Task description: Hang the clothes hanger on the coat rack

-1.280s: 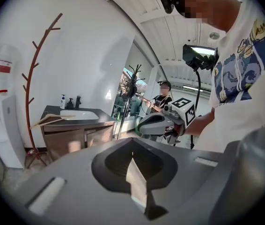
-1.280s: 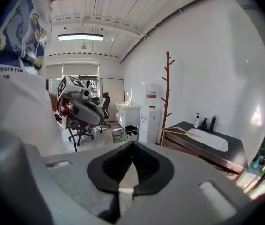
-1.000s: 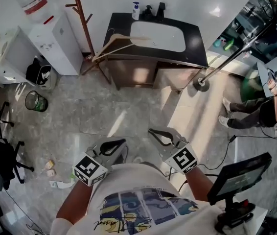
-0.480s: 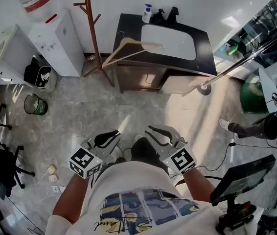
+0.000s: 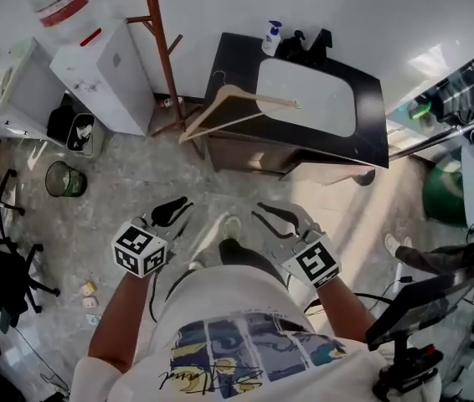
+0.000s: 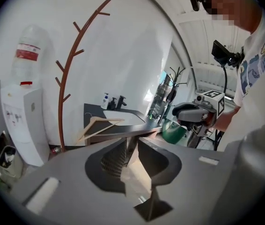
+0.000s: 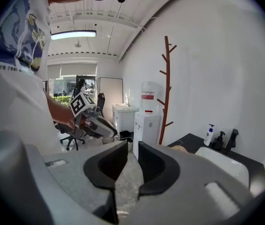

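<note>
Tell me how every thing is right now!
Hanger: lying flat on the counter, one end past its edge.
Rack: upright, nothing hanging on it.
Left gripper: empty, jaws a little apart, just been opening.
Right gripper: empty, jaws a little apart.
Soap bottle: upright by the sink.

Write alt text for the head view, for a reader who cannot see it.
Seen from above, a person points the left gripper and the right gripper, both empty, toward a wooden hanger lying on a dark sink cabinet beside a coat rack. The left gripper's jaws have just been opening, nothing between them.
</note>
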The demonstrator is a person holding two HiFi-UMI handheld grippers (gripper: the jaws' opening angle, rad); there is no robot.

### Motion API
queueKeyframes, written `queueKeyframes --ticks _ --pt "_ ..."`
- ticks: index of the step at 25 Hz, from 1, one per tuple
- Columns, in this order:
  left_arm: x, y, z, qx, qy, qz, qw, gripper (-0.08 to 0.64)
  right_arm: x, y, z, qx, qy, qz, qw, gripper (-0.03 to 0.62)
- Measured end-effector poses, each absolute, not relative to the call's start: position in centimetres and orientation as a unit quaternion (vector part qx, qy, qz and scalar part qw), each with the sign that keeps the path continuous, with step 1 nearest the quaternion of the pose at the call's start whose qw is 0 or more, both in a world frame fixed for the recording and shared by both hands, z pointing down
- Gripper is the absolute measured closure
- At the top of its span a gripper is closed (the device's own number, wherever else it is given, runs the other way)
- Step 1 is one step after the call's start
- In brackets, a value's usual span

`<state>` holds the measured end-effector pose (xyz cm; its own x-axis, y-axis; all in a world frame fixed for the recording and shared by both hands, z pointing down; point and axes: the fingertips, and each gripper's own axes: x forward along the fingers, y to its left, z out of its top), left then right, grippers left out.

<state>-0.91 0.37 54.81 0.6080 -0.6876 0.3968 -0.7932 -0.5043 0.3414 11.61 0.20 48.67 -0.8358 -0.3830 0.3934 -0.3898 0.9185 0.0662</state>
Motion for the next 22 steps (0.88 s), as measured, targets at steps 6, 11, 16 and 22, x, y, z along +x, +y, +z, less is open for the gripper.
queueKeyframes --ticks 6,11,16,22 --pt "-4.0 -7.9 58.1 0.820 -0.482 0.125 0.281 0.465 13.1 -6.2 49.4 0.185 -0.961 0.018 0.207 0.523" --pt "-6.7 -13.0 61.6 0.792 -0.507 0.129 0.313 0.435 13.7 -9.5 50.9 0.180 -0.958 0.027 0.224 0.523" --pt "-9.4 -16.5 66.1 0.774 -0.504 0.121 0.365 0.394 13.0 -11.3 50.9 0.195 -0.951 0.033 0.236 0.523" --pt "-10.5 -20.3 70.9 0.767 -0.462 0.080 0.437 0.299 11.9 -12.1 51.2 0.231 -0.935 0.056 0.262 0.523"
